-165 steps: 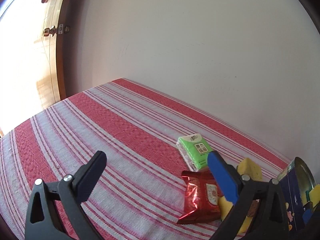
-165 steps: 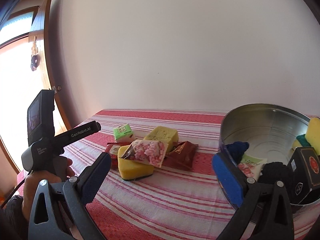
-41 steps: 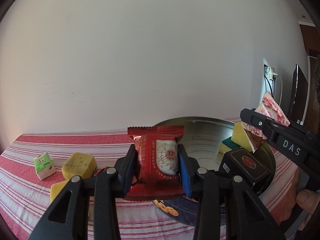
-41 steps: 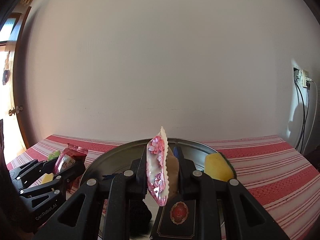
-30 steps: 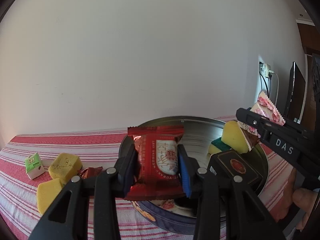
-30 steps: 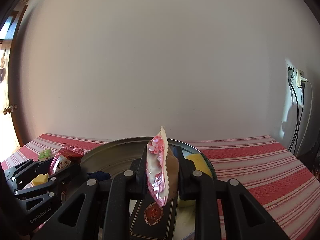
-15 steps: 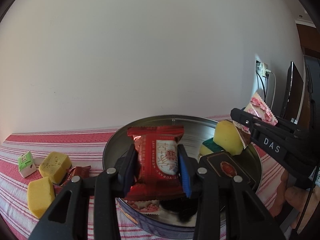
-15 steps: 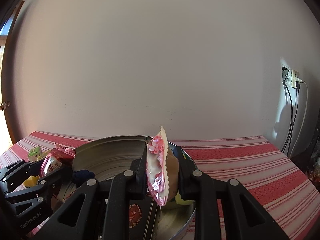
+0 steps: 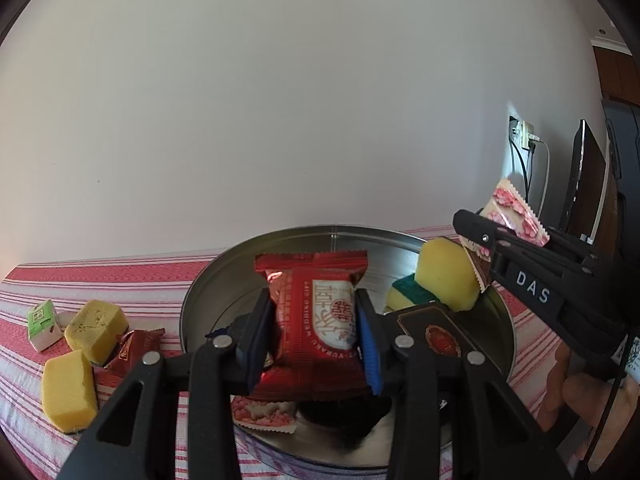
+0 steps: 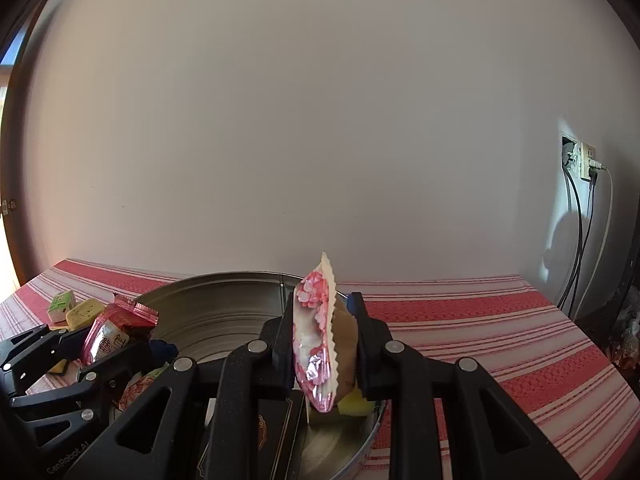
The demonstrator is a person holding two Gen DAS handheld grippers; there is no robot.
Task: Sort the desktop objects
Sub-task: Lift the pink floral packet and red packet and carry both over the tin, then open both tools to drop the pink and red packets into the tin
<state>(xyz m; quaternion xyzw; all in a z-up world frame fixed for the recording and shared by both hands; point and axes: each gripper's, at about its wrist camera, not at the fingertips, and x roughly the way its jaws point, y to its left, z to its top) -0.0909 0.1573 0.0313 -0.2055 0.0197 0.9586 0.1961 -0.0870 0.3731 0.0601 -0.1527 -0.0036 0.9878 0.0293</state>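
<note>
Left gripper pinching red packet above tin; right gripper pinching pink packet at tin's 3 o'clock.

"DAS" in white on right gripper arm; "GenRobot.AI" along left gripper body; red packet lettering not legible

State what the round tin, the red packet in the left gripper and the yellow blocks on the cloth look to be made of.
Round tin: bare metal, likely tinplate; silvery brushed wall with dull reflections.
Red packet, clamped in the left gripper: glossy plastic or foil film; shiny creases, serrated sealed edges.
Yellow blocks: probably sponge foam; matte, pitted, soft rounded corners.
</note>
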